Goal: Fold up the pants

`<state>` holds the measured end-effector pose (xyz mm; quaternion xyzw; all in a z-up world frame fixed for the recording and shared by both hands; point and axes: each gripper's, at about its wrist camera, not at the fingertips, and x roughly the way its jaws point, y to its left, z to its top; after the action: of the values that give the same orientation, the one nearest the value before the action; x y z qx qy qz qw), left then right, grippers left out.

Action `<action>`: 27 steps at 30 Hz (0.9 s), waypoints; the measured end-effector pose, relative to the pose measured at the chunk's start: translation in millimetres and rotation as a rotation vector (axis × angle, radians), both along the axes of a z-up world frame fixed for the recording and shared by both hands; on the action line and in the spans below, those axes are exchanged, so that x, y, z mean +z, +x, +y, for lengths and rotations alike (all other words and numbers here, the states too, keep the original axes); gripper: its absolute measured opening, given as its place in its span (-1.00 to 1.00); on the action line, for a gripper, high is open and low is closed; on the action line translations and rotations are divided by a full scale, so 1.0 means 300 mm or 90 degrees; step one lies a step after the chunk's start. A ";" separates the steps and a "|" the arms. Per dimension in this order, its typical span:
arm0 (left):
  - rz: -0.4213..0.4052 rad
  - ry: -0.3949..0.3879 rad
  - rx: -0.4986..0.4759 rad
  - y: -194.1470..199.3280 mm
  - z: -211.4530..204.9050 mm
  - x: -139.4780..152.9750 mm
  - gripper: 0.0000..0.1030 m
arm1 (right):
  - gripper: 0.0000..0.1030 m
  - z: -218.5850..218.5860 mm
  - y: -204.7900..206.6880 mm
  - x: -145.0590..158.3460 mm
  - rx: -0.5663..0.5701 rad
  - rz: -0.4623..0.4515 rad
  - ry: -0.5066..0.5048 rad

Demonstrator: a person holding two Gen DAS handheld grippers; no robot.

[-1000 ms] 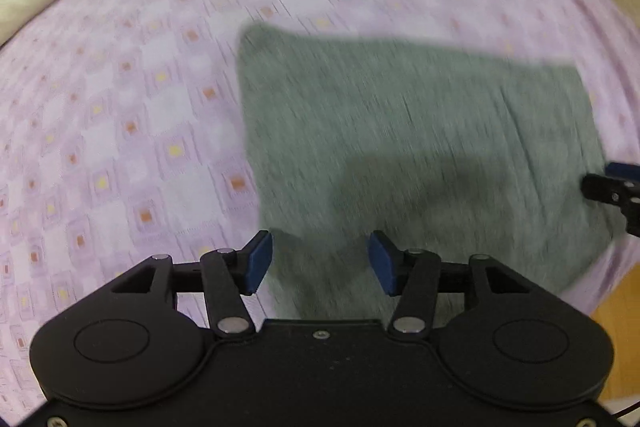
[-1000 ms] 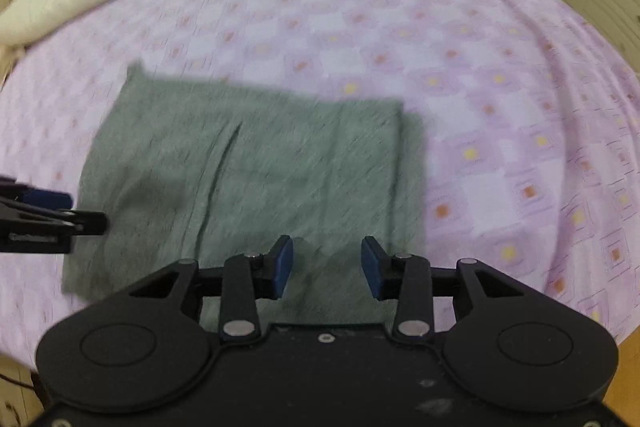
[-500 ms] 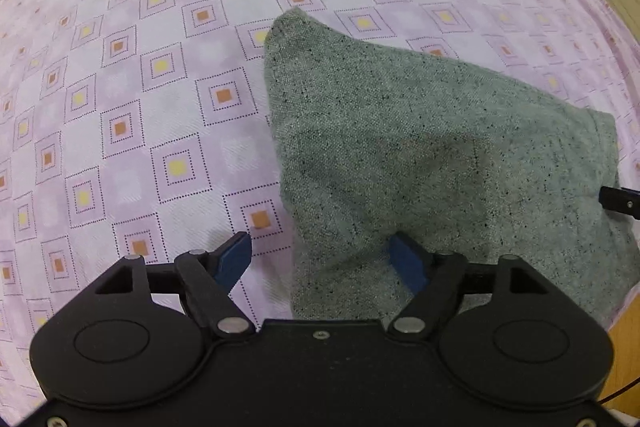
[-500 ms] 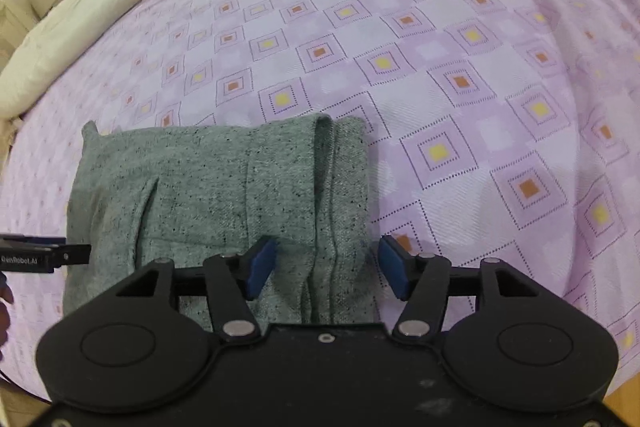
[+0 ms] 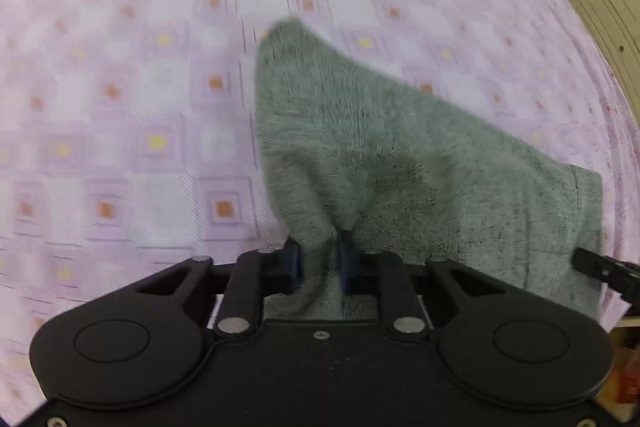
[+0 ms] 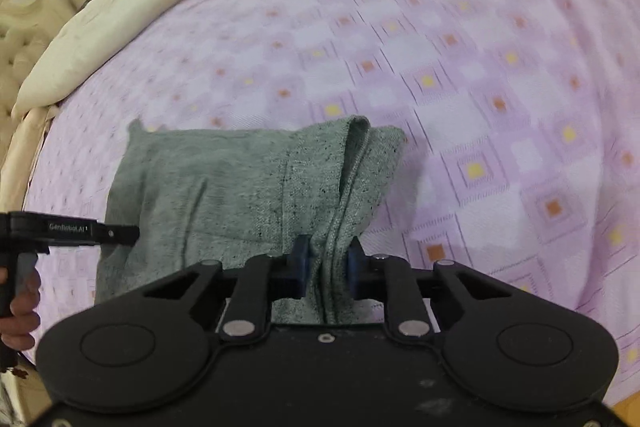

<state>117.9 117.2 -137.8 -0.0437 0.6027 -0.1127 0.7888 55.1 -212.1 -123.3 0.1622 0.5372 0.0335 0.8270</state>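
The pants (image 5: 420,163) are lying on the bed (image 5: 120,107), their near edge being pinched at both corners, jaws just closed: left gripper (image 5: 320,259), right gripper (image 6: 326,261). Cloth is extending away from both.

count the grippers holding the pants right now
2: the left gripper pinches the near left edge of the grey pants; the right gripper pinches the near right edge.
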 end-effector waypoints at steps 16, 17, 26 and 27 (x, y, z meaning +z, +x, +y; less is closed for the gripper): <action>-0.131 0.034 0.089 0.157 0.469 0.376 -0.79 | -0.64 0.511 0.348 0.297 0.116 -0.097 0.030; -0.137 0.039 0.094 0.189 0.516 0.384 -0.79 | -0.64 0.561 0.397 0.299 0.120 -0.101 0.036; -0.071 0.180 0.178 0.460 0.877 0.179 -0.55 | -0.49 0.952 0.804 0.156 0.082 -0.064 -0.050; -0.072 0.199 0.190 0.474 0.890 0.145 -0.61 | -0.45 0.981 0.822 0.131 0.065 -0.054 -0.087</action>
<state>260.2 384.4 -94.3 -0.0029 0.5546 0.0976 0.8263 301.5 82.1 -84.0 0.0761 0.5103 0.0455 0.8554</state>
